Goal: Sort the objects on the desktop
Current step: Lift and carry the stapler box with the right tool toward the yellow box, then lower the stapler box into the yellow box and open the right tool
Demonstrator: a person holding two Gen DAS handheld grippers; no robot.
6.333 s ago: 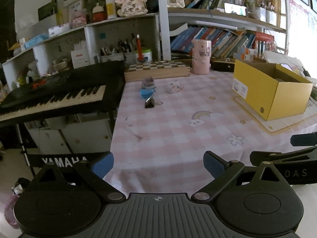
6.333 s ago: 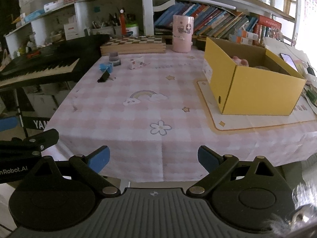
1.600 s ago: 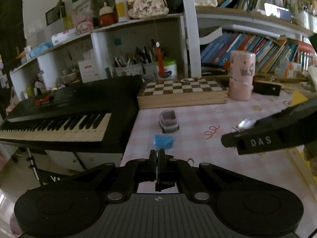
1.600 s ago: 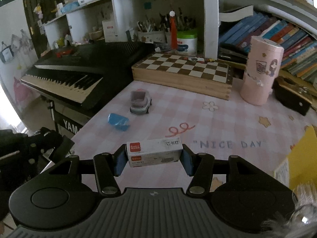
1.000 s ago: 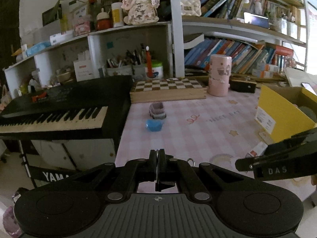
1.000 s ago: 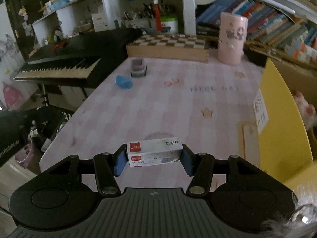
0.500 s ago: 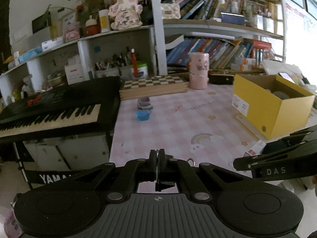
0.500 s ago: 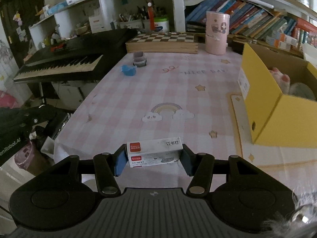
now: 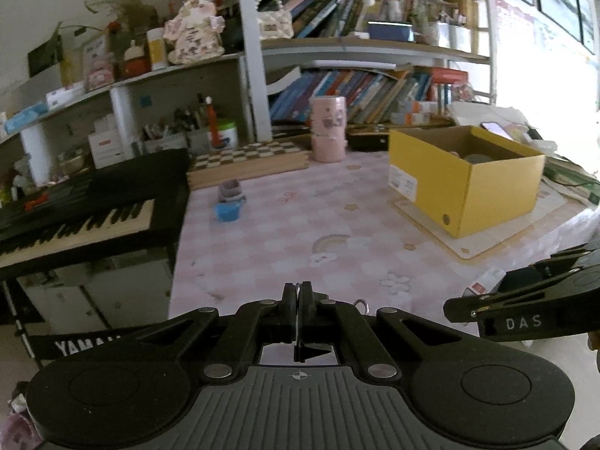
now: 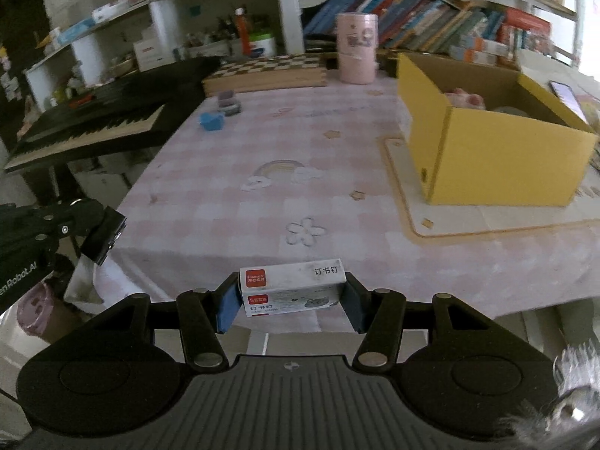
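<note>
Right gripper [image 10: 292, 302]: clamped on a small white staple box [image 10: 292, 287], blue pads pressed against both of its short ends; it sits low centre in the right wrist view, over the near edge of the table.
Left gripper [image 9: 297, 313]: jaws fully together, pinching a black binder clip [image 9: 311, 350] whose body shows just behind the pads, with a wire loop poking out to their right.
Step in hand: judged as the carry stage, both tools loaded and facing the table, nothing released yet.
Yellow box [image 10: 498, 157]: open-topped, right of centre in the right wrist view, standing on a pale mat; a pink item and a grey one already lie inside, so it reads as the likely drop-off.
Next move: probably swing right and forward until the staple box is above the open top, clear the near cardboard wall, then part the pads; the clip would need the same.
Left on the table: a blue object [image 10: 212, 120] and a small grey item [image 10: 228, 104] just behind it, upper left of the pink checked tablecloth [image 10: 300, 142], near the keyboard [image 10: 93, 127].
Writing, staple box: red "Comix" patch at its left end, Chinese characters 订书钉 on top and front.
Writing, tools: "DAS" on the right tool's side, lower right of the left wrist view; "Robot.AI", partly cut off, at the left edge of the right wrist view.
Writing, elsewhere: "YAMA…" on the keyboard stand, lower left of the left wrist view; tablecloth lettering too blurred to read.
</note>
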